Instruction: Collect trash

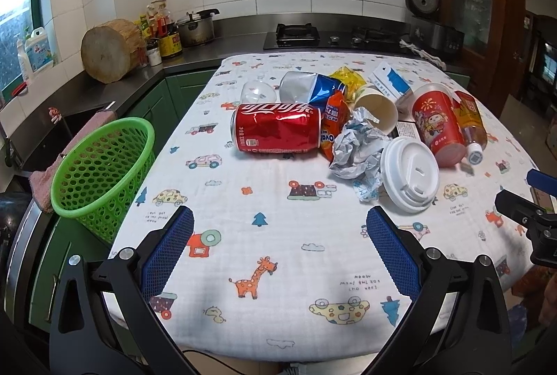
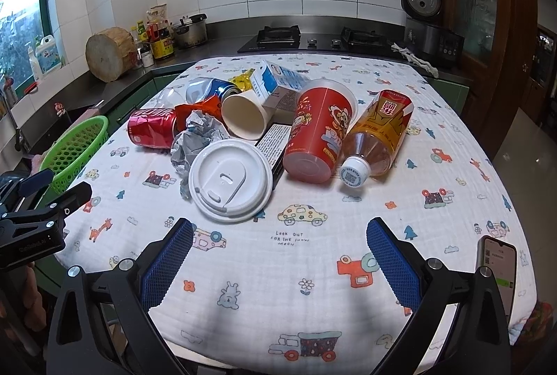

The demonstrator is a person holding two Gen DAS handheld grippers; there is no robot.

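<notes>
Two handheld grippers, alike in build. Left gripper (image 1: 280, 249): black plastic frame with triangular cut-outs, round silver screws at the pivots, two fingers (image 1: 172, 248) faced with blue diamond-textured pads. Right gripper (image 2: 280, 256): same black linkage arms, same silver screw heads, same blue ribbed fingers (image 2: 393, 265). Seen from the side in the right wrist view, small white lettering on the left gripper's black body, too blurred to read.

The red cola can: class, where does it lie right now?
The red cola can lies on its side at the left edge of the trash pile, beside the orange wrapper, right of the green basket.
</notes>
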